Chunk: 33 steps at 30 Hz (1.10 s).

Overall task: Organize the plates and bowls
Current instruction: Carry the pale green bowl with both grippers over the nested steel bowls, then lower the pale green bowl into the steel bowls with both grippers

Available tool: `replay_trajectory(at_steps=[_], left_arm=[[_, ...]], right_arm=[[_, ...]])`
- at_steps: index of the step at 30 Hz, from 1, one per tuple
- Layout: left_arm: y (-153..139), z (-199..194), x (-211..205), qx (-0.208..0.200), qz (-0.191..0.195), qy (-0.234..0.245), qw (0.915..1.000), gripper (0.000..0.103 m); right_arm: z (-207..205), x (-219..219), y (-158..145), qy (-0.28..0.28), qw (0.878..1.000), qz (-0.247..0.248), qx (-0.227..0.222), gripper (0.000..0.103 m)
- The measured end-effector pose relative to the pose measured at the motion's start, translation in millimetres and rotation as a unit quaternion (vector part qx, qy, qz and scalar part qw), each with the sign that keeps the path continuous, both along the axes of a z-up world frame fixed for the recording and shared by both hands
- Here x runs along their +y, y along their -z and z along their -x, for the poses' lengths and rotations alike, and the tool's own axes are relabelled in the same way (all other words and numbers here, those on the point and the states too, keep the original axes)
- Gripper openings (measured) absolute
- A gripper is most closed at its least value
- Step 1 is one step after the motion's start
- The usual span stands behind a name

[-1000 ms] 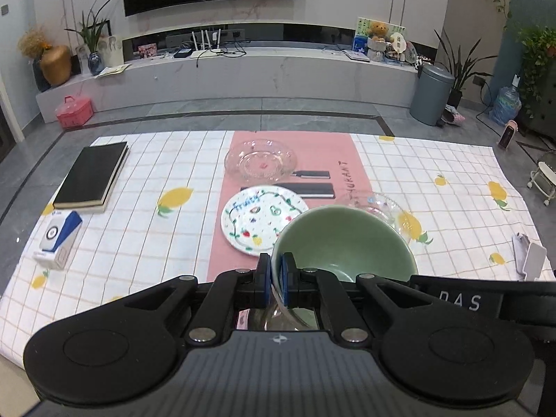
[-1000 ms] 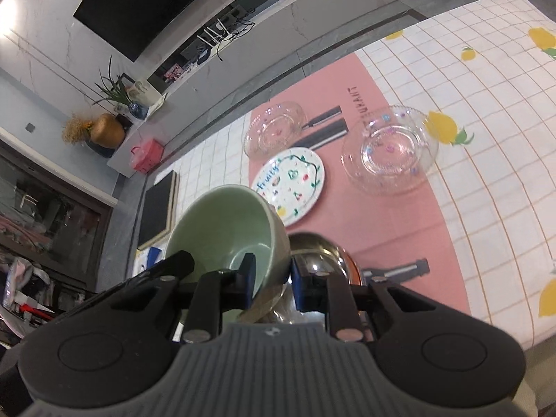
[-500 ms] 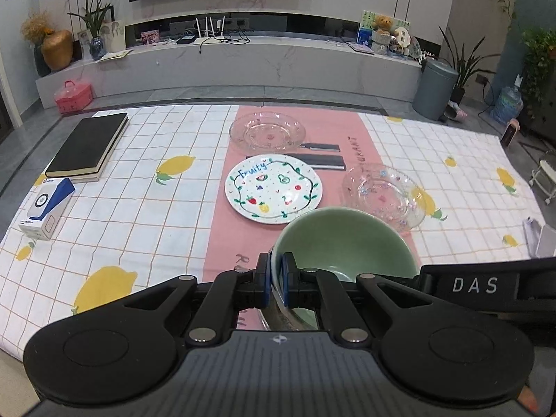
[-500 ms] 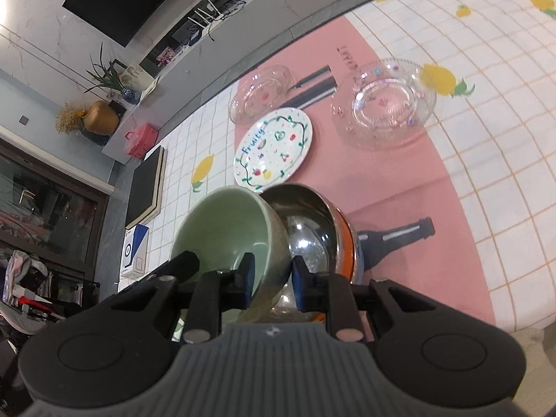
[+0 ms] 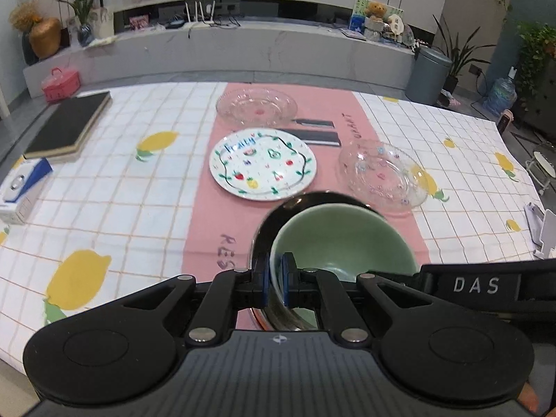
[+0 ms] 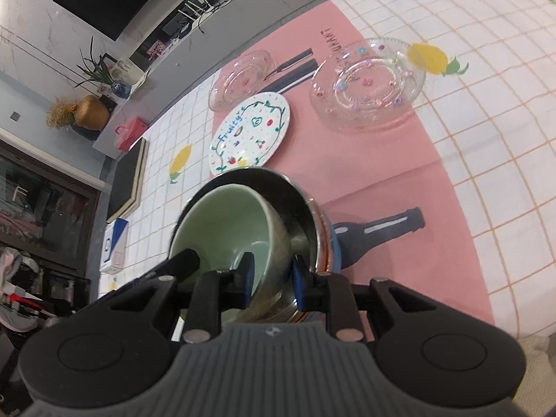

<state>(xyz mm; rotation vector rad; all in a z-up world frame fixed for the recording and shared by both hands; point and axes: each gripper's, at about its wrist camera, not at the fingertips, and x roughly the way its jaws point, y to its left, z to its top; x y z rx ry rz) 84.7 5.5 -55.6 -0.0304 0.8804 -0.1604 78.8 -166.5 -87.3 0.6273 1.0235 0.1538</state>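
Observation:
A pale green bowl point(image 5: 340, 239) hangs tilted inside a larger steel bowl point(image 5: 264, 229) near the front of the pink runner. My left gripper point(image 5: 276, 278) is shut on the green bowl's near rim. My right gripper point(image 6: 272, 274) grips the other side of the green bowl point(image 6: 226, 222), one pad inside and one outside against the steel bowl point(image 6: 309, 215). Farther back lie a white fruit-pattern plate point(image 5: 262, 163) and two clear glass plates point(image 5: 257, 106) point(image 5: 382, 173). The same white plate point(image 6: 250, 132) and both glass plates point(image 6: 239, 80) point(image 6: 368, 83) appear in the right wrist view.
A black book point(image 5: 69, 125) and a blue-and-white box point(image 5: 24, 184) lie at the table's left side. A small white object point(image 5: 542, 229) sits at the right edge. The lemon-print tablecloth point(image 5: 121, 208) runs to the near edge.
Both grippers have sunk towards the table with the green bowl. The bowl now sits down inside the steel bowl instead of above it.

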Motion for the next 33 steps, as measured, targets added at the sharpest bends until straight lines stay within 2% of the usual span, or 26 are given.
replay_trajectory(at_steps=[6, 10, 12, 14, 18, 21, 23, 24, 25, 27, 29, 33], left_arm=[[-2, 0, 1, 0.005, -0.001, -0.002, 1.0, 0.007], [-5, -4, 5, 0.011, 0.005, 0.003, 0.9999, 0.008], [-6, -6, 10, 0.017, 0.022, 0.0, 0.9996, 0.011], [-7, -8, 15, 0.026, 0.042, -0.005, 0.9988, 0.011], [-9, -8, 19, 0.041, 0.06, -0.009, 0.9973, 0.013], [-14, -8, 19, 0.042, 0.056, -0.008, 0.9975, 0.013], [-18, -6, 17, 0.035, 0.045, -0.007, 0.9983, 0.013], [-20, -5, 16, 0.03, 0.04, -0.008, 0.9987, 0.014], [-23, -3, 16, 0.02, 0.033, -0.011, 0.9992, 0.021], [-31, 1, 14, -0.007, -0.005, -0.03, 0.9995, 0.034], [-38, 4, 14, -0.026, -0.028, -0.036, 0.9986, 0.036], [-37, -1, 24, -0.011, -0.005, -0.044, 0.9989, 0.038]], right_arm=[[-2, -1, 1, -0.013, 1.0, -0.006, -0.008, 0.027], [-7, 1, -1, -0.045, 0.999, -0.002, -0.008, 0.03], [-9, 1, -2, -0.058, 0.998, -0.014, -0.007, 0.043], [-10, 3, -2, -0.068, 0.997, -0.017, -0.011, 0.051], [-9, 4, -1, -0.07, 0.997, -0.018, -0.016, 0.054], [-9, 3, -1, -0.069, 0.997, -0.018, -0.016, 0.056], [-8, 3, -1, -0.066, 0.997, -0.018, -0.018, 0.055], [-8, 3, -1, -0.064, 0.998, -0.017, -0.02, 0.051], [-7, 2, -1, -0.059, 0.998, -0.015, -0.024, 0.045], [-7, 1, -1, -0.056, 0.998, -0.017, -0.017, 0.033], [-7, -3, 1, -0.041, 0.999, -0.014, -0.014, 0.025], [-7, -1, -2, -0.052, 0.999, 0.002, -0.018, 0.024]])
